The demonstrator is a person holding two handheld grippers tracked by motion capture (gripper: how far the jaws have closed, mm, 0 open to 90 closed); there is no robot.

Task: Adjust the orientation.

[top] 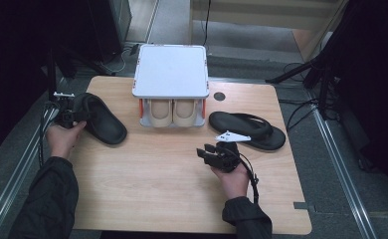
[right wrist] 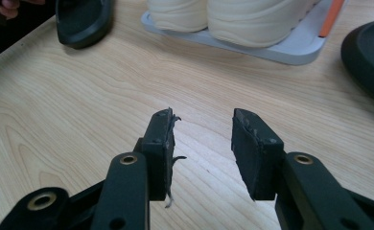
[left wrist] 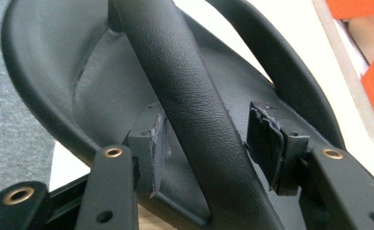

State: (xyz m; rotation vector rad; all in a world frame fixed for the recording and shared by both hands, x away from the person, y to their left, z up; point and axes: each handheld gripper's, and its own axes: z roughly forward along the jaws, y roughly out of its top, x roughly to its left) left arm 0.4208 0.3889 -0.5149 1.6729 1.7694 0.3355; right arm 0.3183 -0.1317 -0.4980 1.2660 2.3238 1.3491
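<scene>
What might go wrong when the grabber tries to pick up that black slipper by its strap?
1. The left gripper has its jaws around the black rubber slipper's strap, but one pad seems apart from it, so the strap may slip out when lifted.
2. The black rubber slipper lies at the wooden table edge, so a nudge might tip it off.

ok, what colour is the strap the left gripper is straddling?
Black, with a fine leather-like grain. The strap shows best in the left gripper view.
</scene>
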